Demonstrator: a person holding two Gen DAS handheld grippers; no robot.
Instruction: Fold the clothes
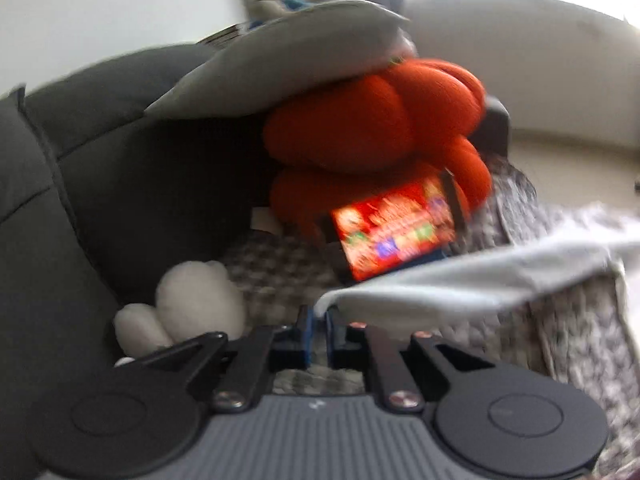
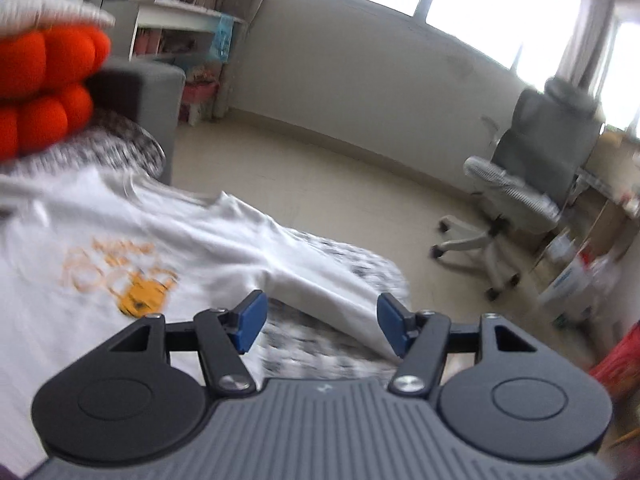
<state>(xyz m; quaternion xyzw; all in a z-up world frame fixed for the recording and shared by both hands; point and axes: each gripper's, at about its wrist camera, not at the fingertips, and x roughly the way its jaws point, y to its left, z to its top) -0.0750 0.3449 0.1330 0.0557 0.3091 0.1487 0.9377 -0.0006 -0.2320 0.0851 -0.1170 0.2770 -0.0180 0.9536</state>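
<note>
**A:** So which step is this? Looks like the left tool [image 1: 319, 334] is clenched on an edge of the white T-shirt [image 2: 168, 240], lifting that bit off the patterned sofa cover [image 2: 312, 340].

**B:** Yeah, I'd call it the start of a fold, one side picked up. The shirt's spread on the sofa seat, orange print facing up, one part trailing toward the seat's front edge. The right tool [image 2: 318, 326] is wide open, gripping nothing, hovering just over the shirt's near edge.

**A:** Next move?

**B:** My guess: right tool closes on that edge to match the left, then both carry the fabric across. Everything's blurry though, so don't quote me.

**A:** Any baskets or bins?

**B:** None for the clothes that I can see. Just an orange knot cushion [image 1: 376, 128], a grey pillow [image 1: 288, 52] on top, and a lit-up tablet [image 1: 396, 232] leaning there.
</note>
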